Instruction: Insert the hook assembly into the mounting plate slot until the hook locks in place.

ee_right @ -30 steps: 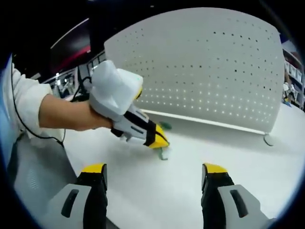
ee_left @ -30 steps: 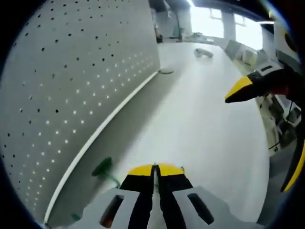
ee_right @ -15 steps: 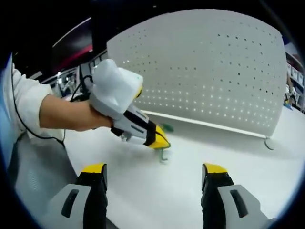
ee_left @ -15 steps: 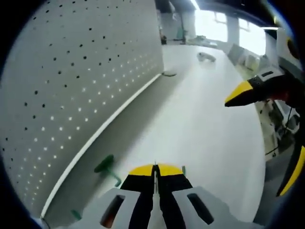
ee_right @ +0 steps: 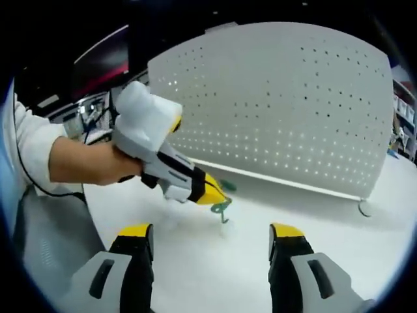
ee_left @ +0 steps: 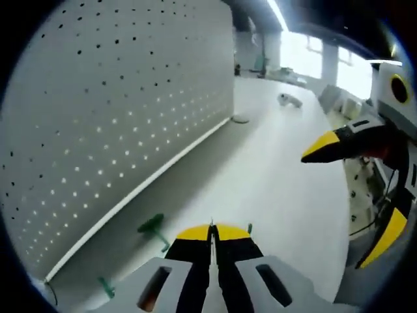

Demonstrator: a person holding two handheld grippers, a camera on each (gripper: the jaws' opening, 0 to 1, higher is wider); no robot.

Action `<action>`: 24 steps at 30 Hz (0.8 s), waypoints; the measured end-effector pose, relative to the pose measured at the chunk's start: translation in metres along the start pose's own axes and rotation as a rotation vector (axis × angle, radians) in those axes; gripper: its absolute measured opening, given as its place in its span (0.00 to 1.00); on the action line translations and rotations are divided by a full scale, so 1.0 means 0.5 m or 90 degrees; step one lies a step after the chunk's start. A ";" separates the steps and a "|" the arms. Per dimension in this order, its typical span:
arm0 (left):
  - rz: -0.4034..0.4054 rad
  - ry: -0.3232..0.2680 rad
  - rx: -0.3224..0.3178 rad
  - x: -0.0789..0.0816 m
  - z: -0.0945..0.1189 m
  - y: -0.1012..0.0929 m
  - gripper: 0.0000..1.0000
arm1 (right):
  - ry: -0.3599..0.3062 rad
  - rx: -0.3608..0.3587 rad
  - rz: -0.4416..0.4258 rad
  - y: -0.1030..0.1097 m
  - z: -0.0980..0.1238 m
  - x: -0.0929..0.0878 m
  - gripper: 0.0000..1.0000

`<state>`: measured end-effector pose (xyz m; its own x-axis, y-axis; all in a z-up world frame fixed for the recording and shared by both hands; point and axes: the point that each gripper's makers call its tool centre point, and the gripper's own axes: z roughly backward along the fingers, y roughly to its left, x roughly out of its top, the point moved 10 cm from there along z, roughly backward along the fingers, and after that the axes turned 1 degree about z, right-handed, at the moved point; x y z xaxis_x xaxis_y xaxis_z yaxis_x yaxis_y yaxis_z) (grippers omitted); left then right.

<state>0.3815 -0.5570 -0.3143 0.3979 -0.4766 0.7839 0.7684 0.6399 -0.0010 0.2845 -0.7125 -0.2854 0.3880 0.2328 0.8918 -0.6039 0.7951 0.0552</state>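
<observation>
the left gripper point(ee_left: 212, 236) has its yellow-tipped jaws pressed together, with no gap between them in the left gripper view. in the right gripper view the same gripper point(ee_right: 218, 195) comes in from the left, held in a person's hand point(ee_right: 98, 163) with a white sleeve point(ee_right: 29, 137) behind it, and a small green hook point(ee_right: 221, 208) hangs from its closed tips, lifted a little off the table point(ee_right: 215, 274). in the left gripper view a bit of that green hook point(ee_left: 249, 229) peeps out just beside the yellow tip.

the right gripper point(ee_right: 212, 244) stands wide open, its two jaws far apart with nothing between them, over the near part of the table. in the left gripper view it point(ee_left: 326, 145) reaches in from the right, above the table's right edge.

a white perforated mounting plate point(ee_right: 280, 111) stands upright along the far side of the table, resting on a small foot point(ee_right: 362, 208) at its right end. in the left gripper view the plate point(ee_left: 111, 111) runs along the table's left side, and another green hook point(ee_left: 154, 228) lies on the table near the foot of the plate, with a smaller green piece point(ee_left: 106, 285) nearer the camera. a small grey object point(ee_left: 290, 100) lies toward the table's far end; what it is i cannot tell.
</observation>
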 end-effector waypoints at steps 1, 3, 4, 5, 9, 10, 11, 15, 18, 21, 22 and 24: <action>0.003 -0.004 0.000 0.001 0.005 0.000 0.02 | -0.001 -0.001 0.001 0.000 0.000 0.002 0.68; 0.012 -0.016 0.001 0.004 0.017 0.002 0.02 | -0.006 -0.003 0.002 0.001 -0.001 0.011 0.65; 0.015 -0.021 0.001 0.005 0.022 0.002 0.02 | -0.008 -0.003 0.003 0.002 -0.002 0.015 0.64; 0.020 -0.027 0.001 0.007 0.029 0.002 0.02 | -0.012 -0.006 0.005 0.003 -0.002 0.020 0.62; 0.051 -0.061 -0.002 0.016 0.055 0.005 0.01 | -0.026 -0.011 0.005 0.006 -0.003 0.036 0.57; 0.057 -0.068 -0.003 0.018 0.061 0.005 0.01 | -0.028 -0.013 0.005 0.007 -0.003 0.039 0.55; 0.067 -0.080 -0.005 0.022 0.070 0.004 0.01 | -0.031 -0.014 0.005 0.007 -0.003 0.042 0.52; 0.089 -0.113 -0.008 0.032 0.095 0.001 0.01 | -0.046 -0.018 0.003 0.011 0.000 0.055 0.43; 0.111 -0.135 -0.015 0.037 0.112 -0.002 0.01 | -0.057 -0.018 -0.006 0.011 0.001 0.064 0.37; 0.132 -0.156 -0.019 0.040 0.128 -0.005 0.01 | -0.073 -0.021 -0.005 0.014 0.004 0.077 0.31; 0.146 -0.167 -0.023 0.041 0.134 -0.006 0.01 | -0.077 -0.021 -0.001 0.016 0.005 0.082 0.28; 0.160 -0.177 -0.028 0.041 0.141 -0.008 0.01 | -0.083 -0.021 0.004 0.018 0.006 0.088 0.24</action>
<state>0.3514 -0.5267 -0.2542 0.4298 -0.1220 0.8946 0.6872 0.6869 -0.2365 0.2940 -0.6966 -0.2445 0.2891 0.1649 0.9430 -0.5820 0.8124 0.0364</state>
